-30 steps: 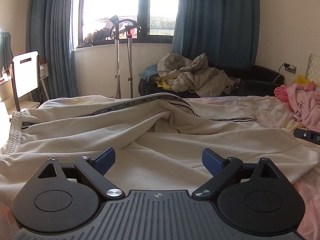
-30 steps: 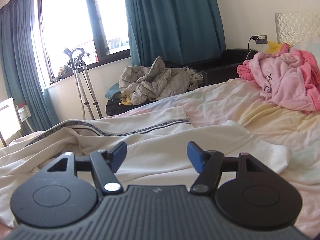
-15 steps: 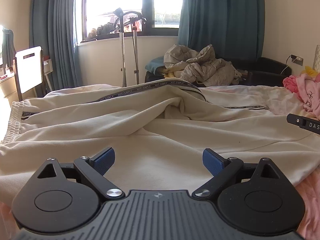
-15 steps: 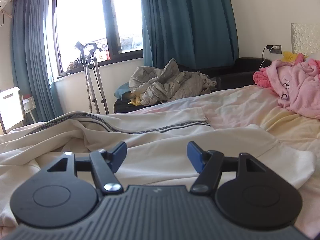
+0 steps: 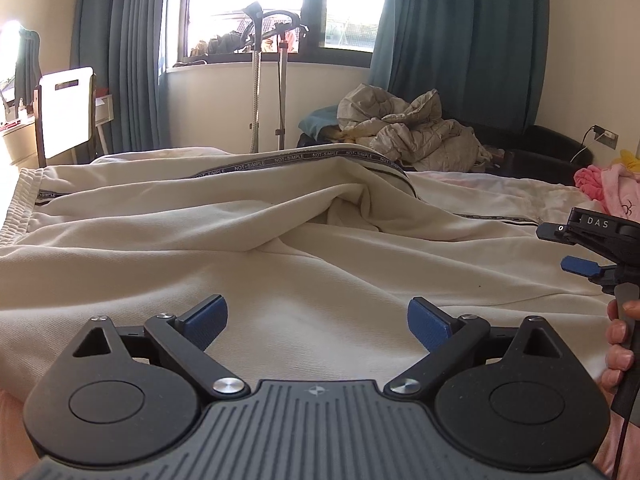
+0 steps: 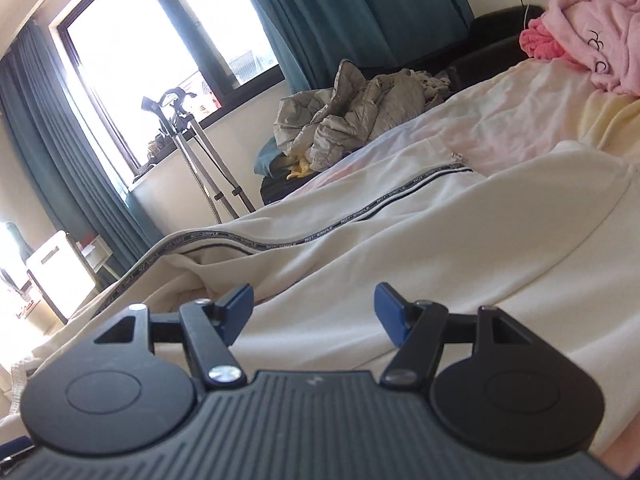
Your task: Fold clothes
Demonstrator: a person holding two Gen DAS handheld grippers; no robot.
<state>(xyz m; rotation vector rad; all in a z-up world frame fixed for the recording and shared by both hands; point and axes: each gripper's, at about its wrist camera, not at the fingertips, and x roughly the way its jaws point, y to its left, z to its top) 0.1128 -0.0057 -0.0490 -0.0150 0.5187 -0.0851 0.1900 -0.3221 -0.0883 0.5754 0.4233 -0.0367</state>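
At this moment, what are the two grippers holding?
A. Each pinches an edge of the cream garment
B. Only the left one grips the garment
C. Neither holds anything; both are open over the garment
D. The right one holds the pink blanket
C: the left gripper and the right gripper both show blue pads spread wide, with only the flat cream garment visible between them.

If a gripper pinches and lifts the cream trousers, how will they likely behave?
The cream trousers will probably drape limply, given the soft folds. The thick-looking knit suggests some weight. Both the left gripper and right gripper are open.
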